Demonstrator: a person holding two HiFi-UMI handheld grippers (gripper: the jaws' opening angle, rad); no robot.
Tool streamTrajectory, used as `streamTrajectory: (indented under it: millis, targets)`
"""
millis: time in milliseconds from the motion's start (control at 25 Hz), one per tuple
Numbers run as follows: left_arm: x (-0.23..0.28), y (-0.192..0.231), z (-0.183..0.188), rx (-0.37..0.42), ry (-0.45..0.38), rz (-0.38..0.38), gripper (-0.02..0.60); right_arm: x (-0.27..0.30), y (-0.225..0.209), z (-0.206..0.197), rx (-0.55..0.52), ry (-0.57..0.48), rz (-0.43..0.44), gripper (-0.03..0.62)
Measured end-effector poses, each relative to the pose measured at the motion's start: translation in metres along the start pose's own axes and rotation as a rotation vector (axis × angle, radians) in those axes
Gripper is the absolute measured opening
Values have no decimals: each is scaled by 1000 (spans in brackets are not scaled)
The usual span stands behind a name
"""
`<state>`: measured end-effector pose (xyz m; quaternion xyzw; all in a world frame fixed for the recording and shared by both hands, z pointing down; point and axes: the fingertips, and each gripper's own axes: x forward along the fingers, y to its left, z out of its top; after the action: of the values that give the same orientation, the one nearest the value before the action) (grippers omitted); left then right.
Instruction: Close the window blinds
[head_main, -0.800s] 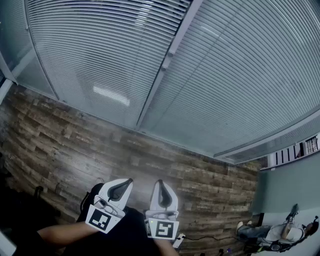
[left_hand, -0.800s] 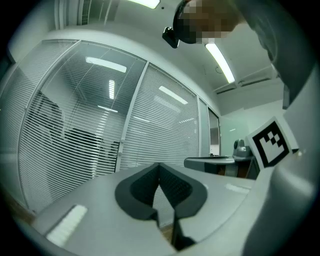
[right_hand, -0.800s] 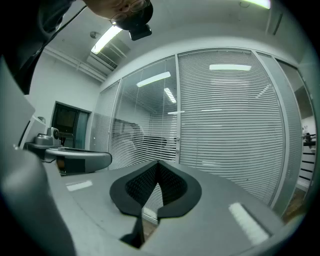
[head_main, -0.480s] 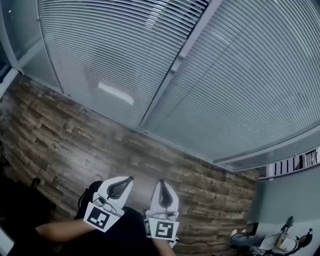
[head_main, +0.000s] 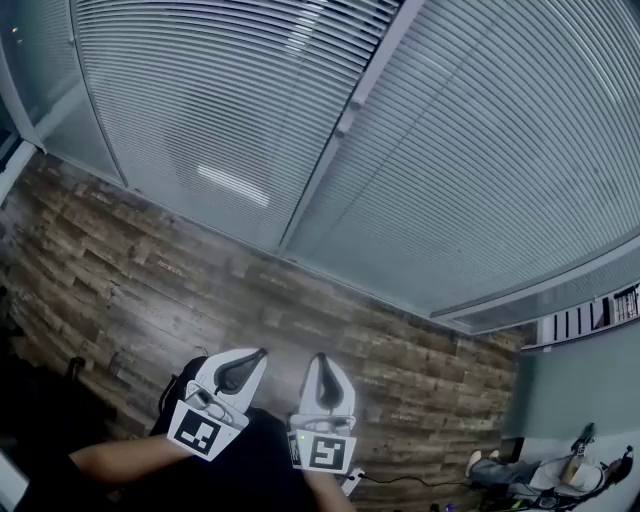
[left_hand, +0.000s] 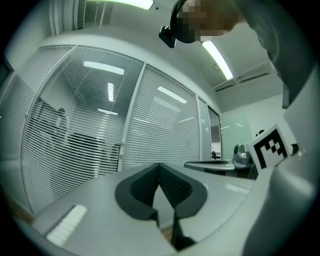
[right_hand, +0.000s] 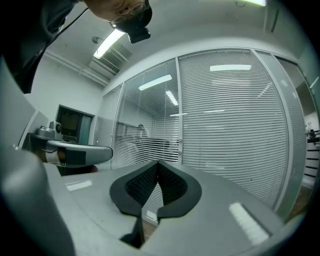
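White slatted blinds hang behind a glass wall in two panels, the left panel (head_main: 220, 110) and the right panel (head_main: 480, 170), split by a pale frame post (head_main: 335, 135). In the left gripper view the left panel (left_hand: 75, 145) lets dark shapes show between its slats, while the right panel (left_hand: 167, 135) looks denser. The right gripper view shows the same: a see-through panel (right_hand: 147, 135) and a denser one (right_hand: 235, 130). My left gripper (head_main: 262, 352) and right gripper (head_main: 320, 357) hang low side by side, well short of the glass. Both are shut on nothing, tips together (left_hand: 160, 165) (right_hand: 158, 162).
Brown wood-plank floor (head_main: 150, 270) runs up to the glass wall. At the lower right a person's legs and some gear (head_main: 545, 470) lie on the floor, with a cable (head_main: 420, 482) trailing near them. A slatted shelf or vent (head_main: 590, 318) shows at the right edge.
The head view has drifted a little, so the blinds sit slightly differently in frame. Both grippers stay low, side by side and shut.
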<state>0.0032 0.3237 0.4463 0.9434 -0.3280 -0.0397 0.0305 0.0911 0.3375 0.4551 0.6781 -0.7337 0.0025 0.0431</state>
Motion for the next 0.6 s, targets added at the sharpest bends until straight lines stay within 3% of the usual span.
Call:
streamTrajectory:
  millis: [240,600]
  targets:
    - [2,6,4,-10,-2,39,0,3,-16,-7,17,37,-40,2]
    - [7,15,4,3,-14,65,0,13,-19,-6,18,3,-14,2]
